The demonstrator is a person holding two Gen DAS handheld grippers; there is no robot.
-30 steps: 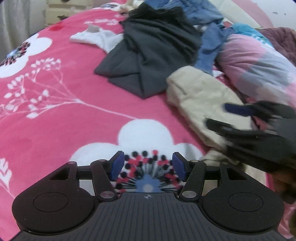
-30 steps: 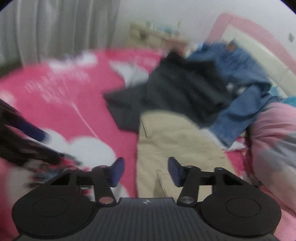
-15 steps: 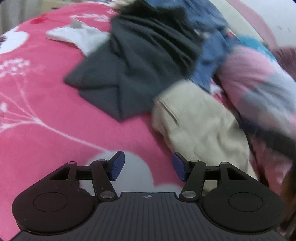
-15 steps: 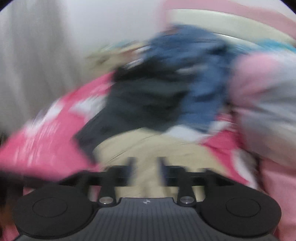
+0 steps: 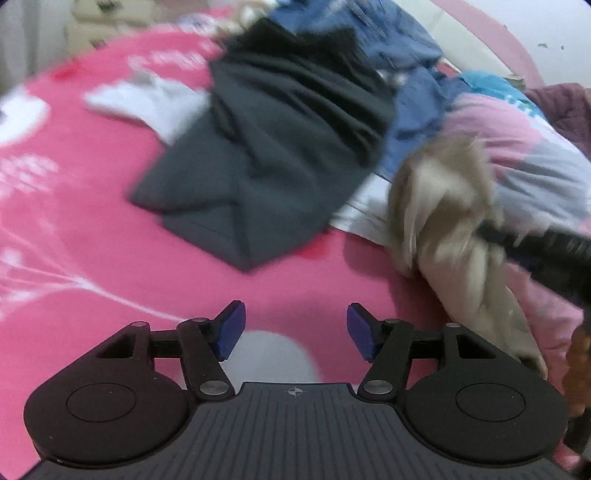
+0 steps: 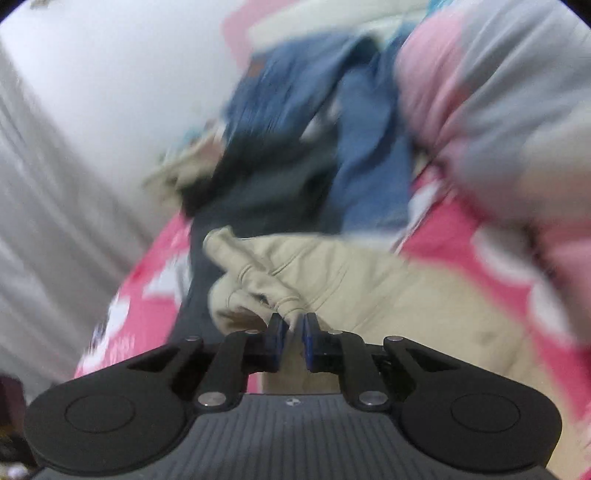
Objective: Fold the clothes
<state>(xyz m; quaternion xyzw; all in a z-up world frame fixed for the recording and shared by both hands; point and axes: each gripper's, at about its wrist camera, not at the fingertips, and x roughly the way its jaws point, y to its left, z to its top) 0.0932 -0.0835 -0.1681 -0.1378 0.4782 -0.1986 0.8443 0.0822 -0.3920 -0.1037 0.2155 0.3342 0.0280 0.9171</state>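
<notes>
Beige trousers (image 5: 443,206) hang bunched above the pink flowered bedspread (image 5: 74,221). My right gripper (image 6: 294,336) is closing, and its pads pinch a fold of the beige trousers (image 6: 369,288). In the left wrist view it is a blurred black shape (image 5: 535,243) at the right. My left gripper (image 5: 293,332) hovers over the bedspread, its jaws opening with nothing between them. A dark grey garment (image 5: 266,155) lies crumpled just beyond it.
Blue jeans (image 5: 369,33) sit piled behind the grey garment, with a white garment (image 5: 147,99) to the left. A rolled pink and grey quilt (image 5: 517,147) fills the right side. A cream cabinet (image 5: 99,18) stands past the bed. A grey curtain (image 6: 55,221) hangs at the left.
My right gripper rolled, went from open to closed on the beige trousers, and pulled them up into a bunch. My left gripper moved closer to the clothes pile and its jaws widened slightly.
</notes>
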